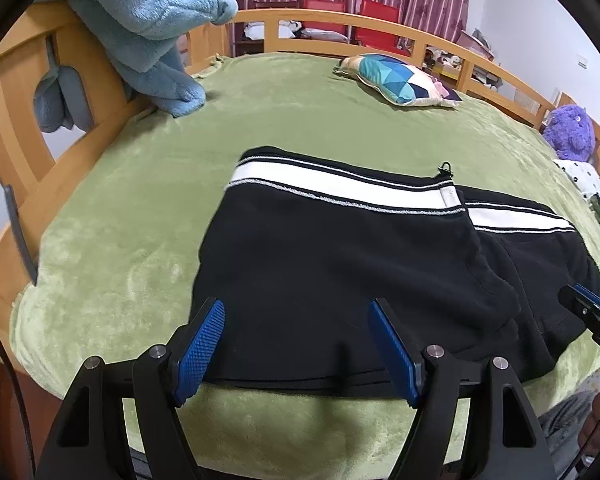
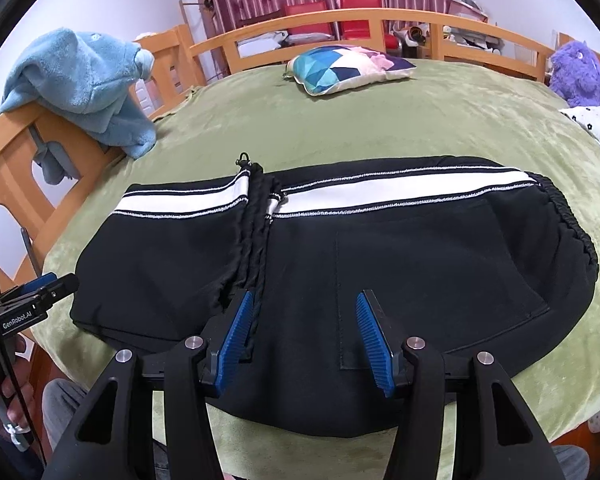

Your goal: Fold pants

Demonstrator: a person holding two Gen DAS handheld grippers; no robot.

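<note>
While the black track pants (image 1: 340, 260) lay spread on the green blanket (image 1: 148, 208) of the wooden-railed bed (image 1: 340, 20), both grippers were held just above their near edge. The pants had been doubled over: the cuffed leg ends (image 1: 480, 280) were seen lying on top of the seat half, short of the elastic waistband (image 2: 572, 236), and the white side stripe (image 2: 380, 192) ran along the far edge. The long axis of the bundle was thus laid across both views, from left to right, with the fold line at the left end and the waistband at the right.

The left gripper (image 1: 296, 352) was held with its jaws wide apart and nothing between them, the blue pads hanging over the near hem of the folded-over half. The right gripper (image 2: 300, 340) was seen with its jaws moderately parted and likewise empty, the pads not pressed on cloth, above the back pocket (image 2: 420, 280) and just beside the cuffs.

Each end was judged to be nearer one hand: the fold end to the left, the waistband end to the right. A further fold along the long axis would probably be called for, one end being carried over towards the other.
</note>
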